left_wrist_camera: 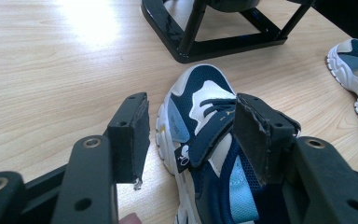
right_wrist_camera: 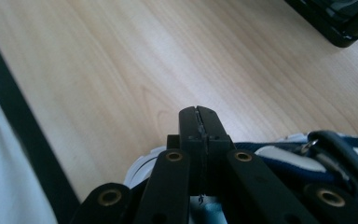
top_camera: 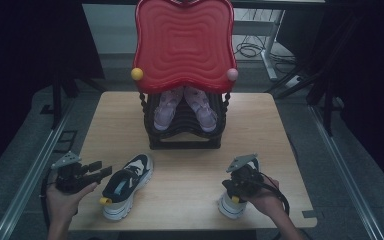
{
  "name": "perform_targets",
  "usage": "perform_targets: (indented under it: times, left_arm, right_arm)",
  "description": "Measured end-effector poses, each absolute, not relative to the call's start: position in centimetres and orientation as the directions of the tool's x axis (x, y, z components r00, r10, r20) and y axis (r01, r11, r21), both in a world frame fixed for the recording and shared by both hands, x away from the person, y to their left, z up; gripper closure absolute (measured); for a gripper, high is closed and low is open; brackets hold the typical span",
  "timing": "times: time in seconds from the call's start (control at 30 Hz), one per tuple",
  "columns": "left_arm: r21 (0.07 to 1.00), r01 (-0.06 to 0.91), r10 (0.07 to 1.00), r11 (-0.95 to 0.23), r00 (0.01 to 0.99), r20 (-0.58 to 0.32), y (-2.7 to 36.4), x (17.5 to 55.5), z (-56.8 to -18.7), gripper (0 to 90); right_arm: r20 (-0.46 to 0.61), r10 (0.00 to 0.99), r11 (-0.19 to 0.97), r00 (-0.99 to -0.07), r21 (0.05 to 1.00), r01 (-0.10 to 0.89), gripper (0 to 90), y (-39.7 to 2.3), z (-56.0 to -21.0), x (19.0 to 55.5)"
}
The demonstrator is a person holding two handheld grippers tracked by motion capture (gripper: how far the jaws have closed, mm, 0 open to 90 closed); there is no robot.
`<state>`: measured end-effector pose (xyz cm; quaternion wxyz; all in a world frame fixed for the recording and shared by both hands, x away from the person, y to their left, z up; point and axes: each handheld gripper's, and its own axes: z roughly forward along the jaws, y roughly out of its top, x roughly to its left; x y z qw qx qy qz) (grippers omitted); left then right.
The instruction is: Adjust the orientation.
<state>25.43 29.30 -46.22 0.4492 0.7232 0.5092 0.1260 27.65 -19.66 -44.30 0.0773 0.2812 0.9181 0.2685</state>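
Sitting on the far middle of the light wooden table (top_camera: pixel 190 172) is a black plastic shoe rack with a wavy red plastic top (top_camera: pixel 184 42), and everything here is placed from that rack. On its lower shelf rest two pale pink sneakers (top_camera: pixel 185 107), side by side with their toes towards the person. In front of the rack and towards its left lies a navy, white and light-blue child's sneaker with a strap (top_camera: pixel 126 184), its toe pointing back at the rack's base; in the left gripper view the same sneaker (left_wrist_camera: pixel 200 140) has its toe near the rack's black foot bar (left_wrist_camera: pixel 214 44). The left gripper (top_camera: pixel 96 170), held in the person's left hand (top_camera: pixel 67 197), sits further left of the rack than this sneaker and just beside the shoe; its jaws stand wide apart, and in the left gripper view the strap and tongue lie between them with neither pad pressing on the shoe. In front of the rack and towards its right is the matching second sneaker (top_camera: pixel 230 205), largely hidden under the right gripper (top_camera: pixel 242 180) and the right hand (top_camera: pixel 262 200). In the right gripper view its jaws are pressed together with nothing between them (right_wrist_camera: pixel 199 126), hovering over the navy and white upper (right_wrist_camera: pixel 279 156) of that shoe, and the rack's black corner (right_wrist_camera: pixel 340 21) shows at the top right.
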Motion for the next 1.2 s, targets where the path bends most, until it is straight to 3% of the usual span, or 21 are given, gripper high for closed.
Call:
perform_targets:
  times: [0.7,1.2]
  left_arm:
    - [0.777,0.625,0.849,-0.079,0.450,-0.276,29.2,25.4,-46.3,46.2]
    - [0.775,0.627,0.848,-0.084,0.453,-0.275,29.0,25.4,-46.3,46.2]
  right_arm:
    - [0.012,0.543,0.733,-0.840,0.481,0.481,89.4,-21.9,-43.7,24.6]
    - [0.001,0.585,0.722,-0.811,0.455,0.521,89.4,-24.8,-43.5,23.6]
